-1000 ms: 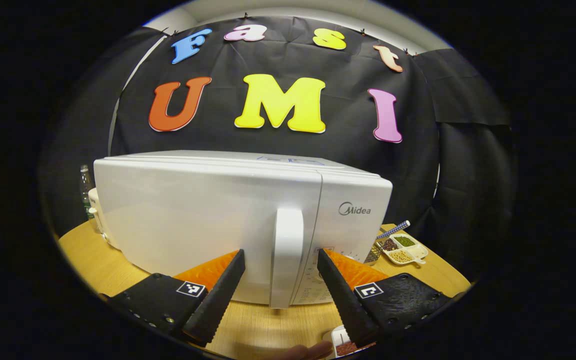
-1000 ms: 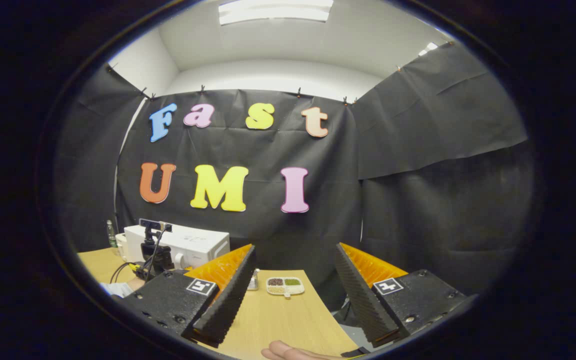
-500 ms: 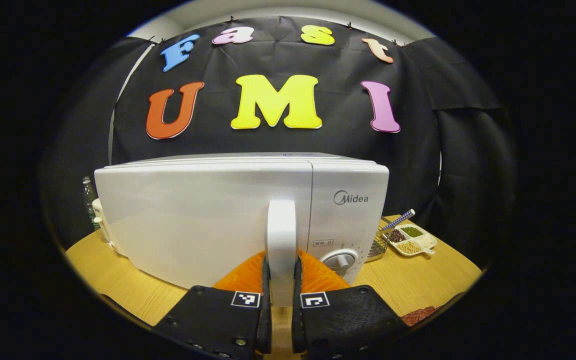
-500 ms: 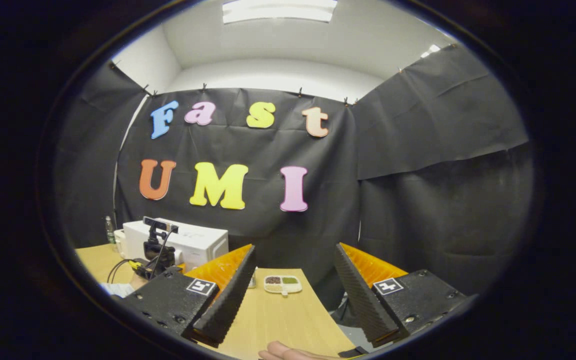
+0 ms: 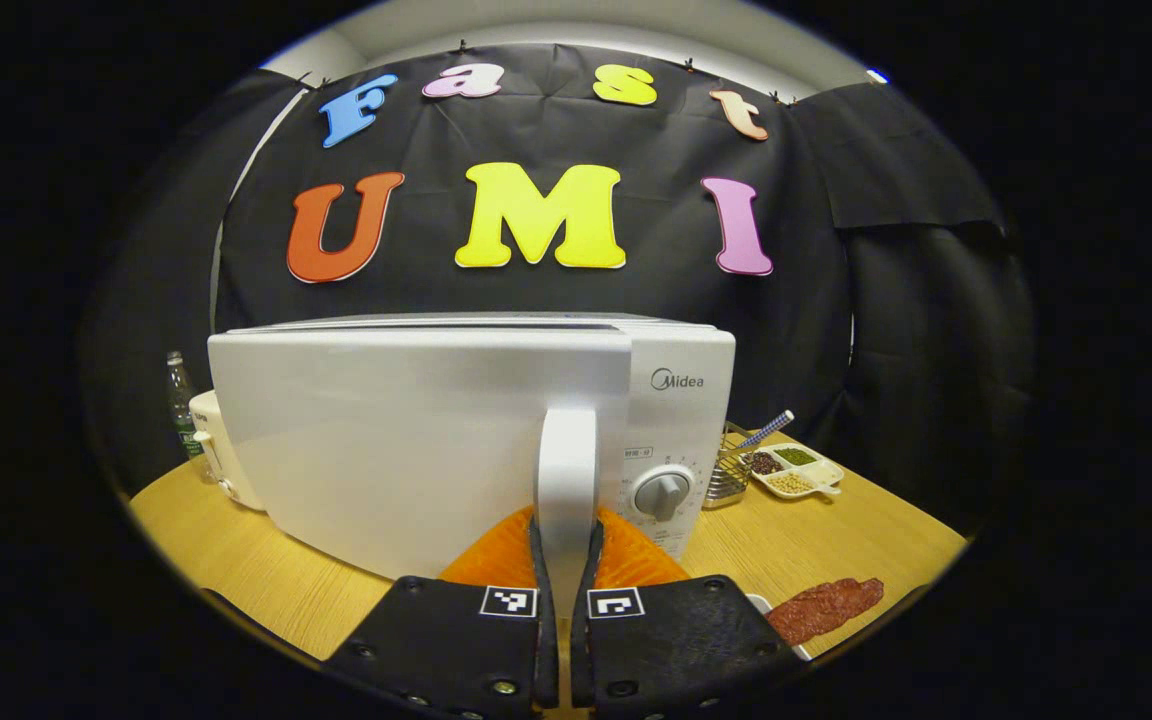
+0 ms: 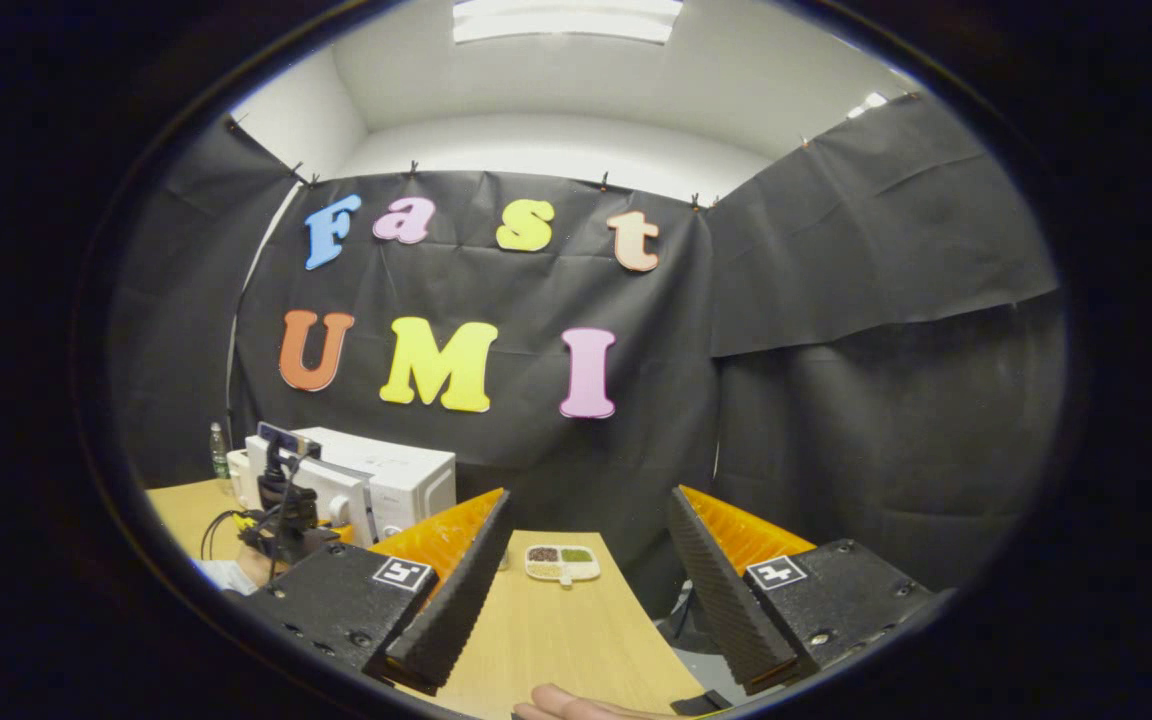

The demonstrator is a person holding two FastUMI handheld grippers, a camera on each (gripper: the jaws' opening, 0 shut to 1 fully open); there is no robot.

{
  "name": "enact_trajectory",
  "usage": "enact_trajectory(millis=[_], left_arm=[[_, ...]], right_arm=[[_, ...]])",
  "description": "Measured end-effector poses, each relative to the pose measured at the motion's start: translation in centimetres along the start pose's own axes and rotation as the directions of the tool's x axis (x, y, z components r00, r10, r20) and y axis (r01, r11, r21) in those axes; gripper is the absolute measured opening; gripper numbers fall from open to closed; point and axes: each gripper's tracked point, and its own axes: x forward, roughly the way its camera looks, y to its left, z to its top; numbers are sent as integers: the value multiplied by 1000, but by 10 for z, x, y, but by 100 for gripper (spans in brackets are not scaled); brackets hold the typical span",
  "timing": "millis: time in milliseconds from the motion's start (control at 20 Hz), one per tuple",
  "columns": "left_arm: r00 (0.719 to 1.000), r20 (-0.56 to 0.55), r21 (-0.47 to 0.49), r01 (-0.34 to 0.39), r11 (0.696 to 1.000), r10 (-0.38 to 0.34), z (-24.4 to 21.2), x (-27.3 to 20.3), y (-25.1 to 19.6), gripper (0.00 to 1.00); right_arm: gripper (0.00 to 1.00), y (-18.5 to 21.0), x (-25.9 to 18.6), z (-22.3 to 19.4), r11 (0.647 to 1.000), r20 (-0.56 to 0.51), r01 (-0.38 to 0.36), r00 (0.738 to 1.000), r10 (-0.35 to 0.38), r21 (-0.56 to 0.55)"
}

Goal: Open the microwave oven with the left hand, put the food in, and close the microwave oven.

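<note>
A white microwave oven (image 5: 416,430) stands on the wooden table (image 5: 816,540). Its door has swung a little away from the body. My left gripper (image 5: 564,560) is shut on the door's white upright handle (image 5: 566,470), both fingers pressing its sides. Reddish food (image 5: 824,608) lies on a white plate at the lower right of the left gripper view. In the right gripper view my right gripper (image 6: 581,580) is open above the table with nothing between its fingers. The microwave (image 6: 386,480) and the left gripper (image 6: 281,510) at its door sit far off to the left there.
A divided white dish of beans (image 5: 794,472) and a small wire basket (image 5: 728,475) stand right of the microwave. A white appliance (image 5: 221,455) and a bottle (image 5: 179,400) stand at its left. A hand (image 6: 576,705) shows at the bottom of the right gripper view.
My left gripper closed on the door handle, then pulled it back; the door has swung out slightly and the control dial came into view. The right gripper barely moved.
</note>
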Motion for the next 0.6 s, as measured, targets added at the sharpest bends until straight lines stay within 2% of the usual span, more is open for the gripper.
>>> enact_trajectory(millis=[250,600], left_arm=[[999,16,34,39,999,-39,-6,-46,12,4],[999,34,29,35,999,-36,-17,-110,47,6]], right_arm=[[99,15,-7,-12,1000,-29,-12,999,13,15],[99,55,-18,-29,999,-64,-52,997,51,-2]])
